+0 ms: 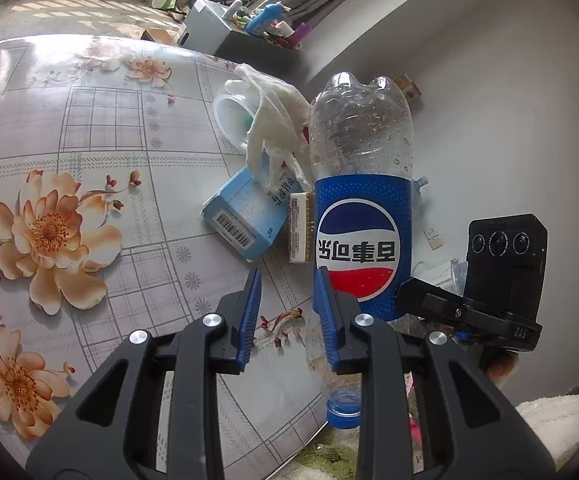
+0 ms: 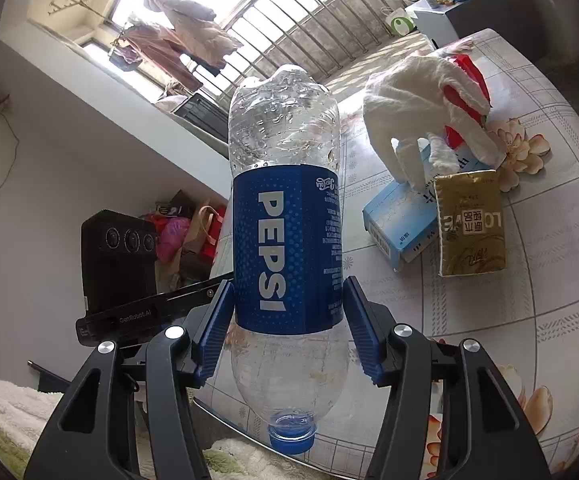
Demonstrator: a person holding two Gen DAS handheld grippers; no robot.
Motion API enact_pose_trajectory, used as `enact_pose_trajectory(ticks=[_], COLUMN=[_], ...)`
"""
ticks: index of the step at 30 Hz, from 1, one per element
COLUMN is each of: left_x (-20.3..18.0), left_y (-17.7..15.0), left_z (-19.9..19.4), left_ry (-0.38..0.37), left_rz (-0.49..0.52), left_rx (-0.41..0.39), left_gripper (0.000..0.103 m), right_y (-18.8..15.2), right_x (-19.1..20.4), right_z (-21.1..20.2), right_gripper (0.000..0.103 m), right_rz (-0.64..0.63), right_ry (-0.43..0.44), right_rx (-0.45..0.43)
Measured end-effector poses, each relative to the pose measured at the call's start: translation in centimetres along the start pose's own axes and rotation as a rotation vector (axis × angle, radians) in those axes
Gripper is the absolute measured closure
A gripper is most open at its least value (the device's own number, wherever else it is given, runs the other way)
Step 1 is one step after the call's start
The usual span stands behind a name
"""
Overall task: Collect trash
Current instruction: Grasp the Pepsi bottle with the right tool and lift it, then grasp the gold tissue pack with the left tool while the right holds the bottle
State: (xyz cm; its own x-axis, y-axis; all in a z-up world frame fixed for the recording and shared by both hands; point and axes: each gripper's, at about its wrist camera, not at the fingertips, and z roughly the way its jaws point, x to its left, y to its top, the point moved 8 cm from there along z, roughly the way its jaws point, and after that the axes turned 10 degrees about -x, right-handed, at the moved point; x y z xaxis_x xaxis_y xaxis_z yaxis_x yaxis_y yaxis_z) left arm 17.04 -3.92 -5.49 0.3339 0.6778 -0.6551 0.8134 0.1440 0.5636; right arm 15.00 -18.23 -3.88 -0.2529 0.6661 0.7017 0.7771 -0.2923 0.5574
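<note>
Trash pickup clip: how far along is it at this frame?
Nothing looks binned yet; no bin is in view. In hand: the right tool grips an empty Pepsi bottle, cap down. The left tool holds nothing, its pads apart beside the bottle. Left on the table: a white glove, a blue box, a gold packet and a cup.

A lived-in home: laundry [image 2: 185, 46] hangs by a barred window [image 2: 309, 28] at upper centre, a flowered cloth covers the table [image 1: 89, 152], and bags and boxes of household clutter [image 2: 187, 236] pile against the wall at left.
</note>
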Motion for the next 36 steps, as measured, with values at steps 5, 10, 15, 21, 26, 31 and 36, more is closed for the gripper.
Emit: enact_pose_trajectory(ticks=[5,10,15,21,26,31,36], left_x=[-4.7,-6.2,-4.1,-3.5,-3.2,-4.0,-4.2], left_y=[-2.1,-3.0,-2.2,-2.4,-2.0,-1.6,-2.1], left_z=[4.8,8.7,11.4,14.9,16.9,18.6,18.9], left_ry=[-0.098,-0.051,0.132,0.224,0.287,0.314,0.369], left_rz=[0.039,0.111,0.165,0.176,0.152,0.137,0.193], left_rx=[0.088,0.126,0.095,0.105,0.066,0.021,-0.006], left_gripper=[0.078,0.075,0.046,0.035,0.035,0.036,0.056], right_y=[-0.2,-0.3,-0.2,0.4,-0.1,-0.3,-0.4], right_x=[-3.7,-8.9,-13.1,-14.4,-15.7,-16.1,-16.4], right_z=[-5.6,-8.7,-8.4,-7.3,-8.3,-8.7,-9.2], right_gripper=[0.049,0.049,0.049,0.049,0.049,0.049,0.049], right_rz=[0.067,0.162,0.197,0.163,0.185,0.209,0.224], right_ry=[-0.105,-0.238,-0.379,-0.445,-0.435,-0.410,-0.403], right_rx=[-0.088,-0.145,-0.156,-0.163,-0.188,-0.205,-0.224])
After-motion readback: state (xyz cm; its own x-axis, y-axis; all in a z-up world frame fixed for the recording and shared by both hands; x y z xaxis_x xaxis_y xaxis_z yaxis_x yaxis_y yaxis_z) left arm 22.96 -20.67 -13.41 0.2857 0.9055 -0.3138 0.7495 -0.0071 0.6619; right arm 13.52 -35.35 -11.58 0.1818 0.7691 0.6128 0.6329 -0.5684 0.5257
